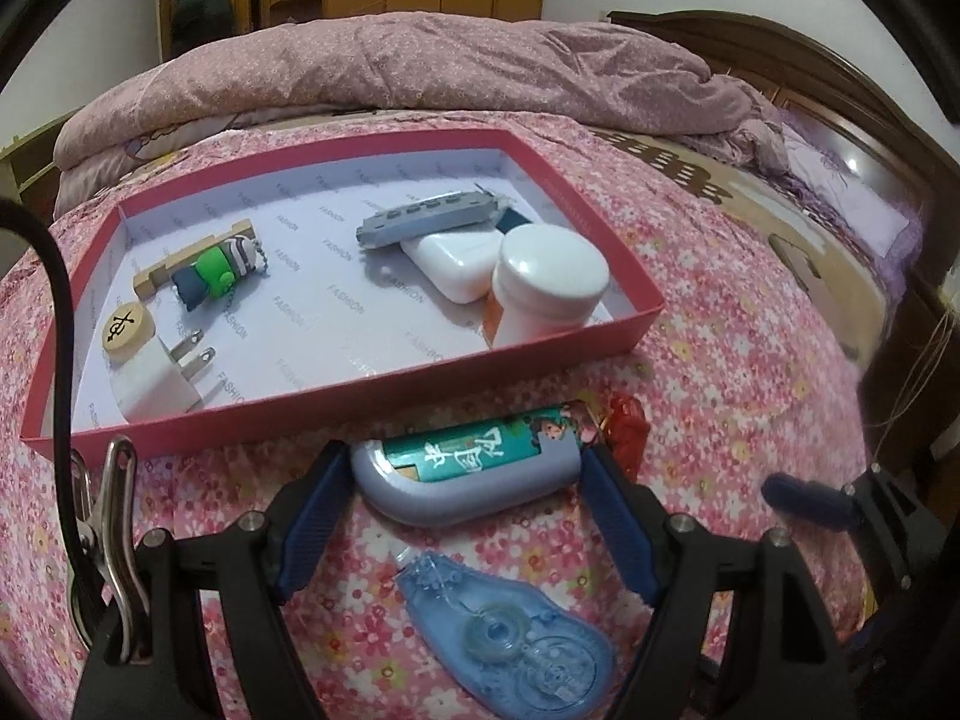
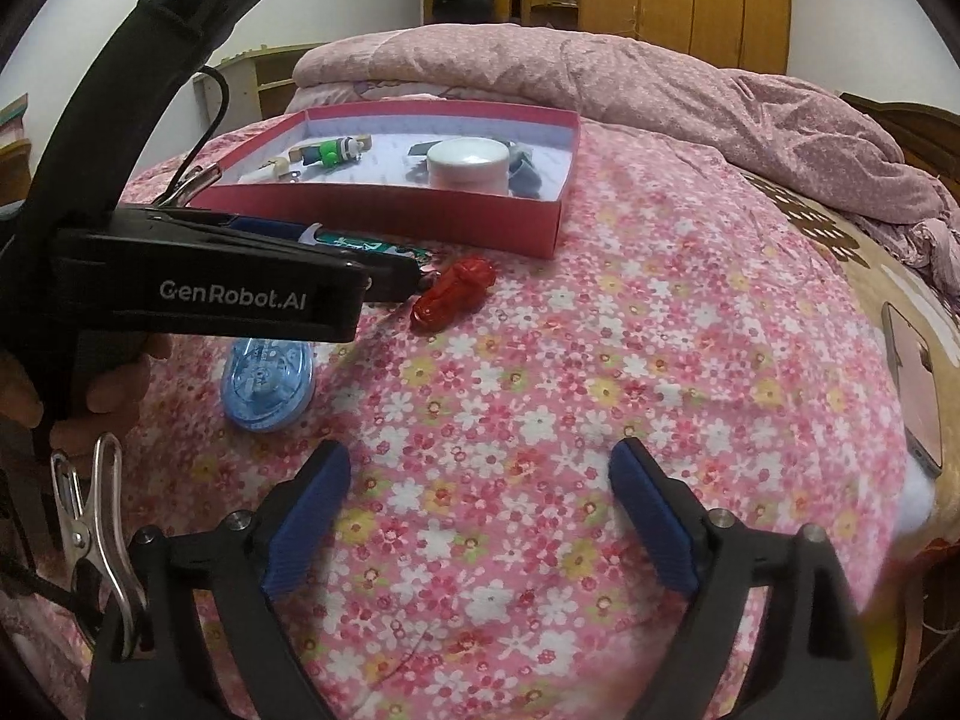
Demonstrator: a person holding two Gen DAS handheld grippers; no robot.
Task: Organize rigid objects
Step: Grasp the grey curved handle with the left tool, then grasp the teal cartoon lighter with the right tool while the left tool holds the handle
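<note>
Blue correction-tape dispenser [image 1: 516, 642] lies nearest, between the arms of the left gripper [image 1: 465, 480], whose fingers flank a lilac oval case [image 1: 468, 471] on the flowered bedspread [image 1: 750, 420]; whether the pads press it is hard to tell. Beyond sits the red tray [image 1: 360, 402]. Right gripper [image 2: 480, 504] hangs apart, holding nothing.
</note>
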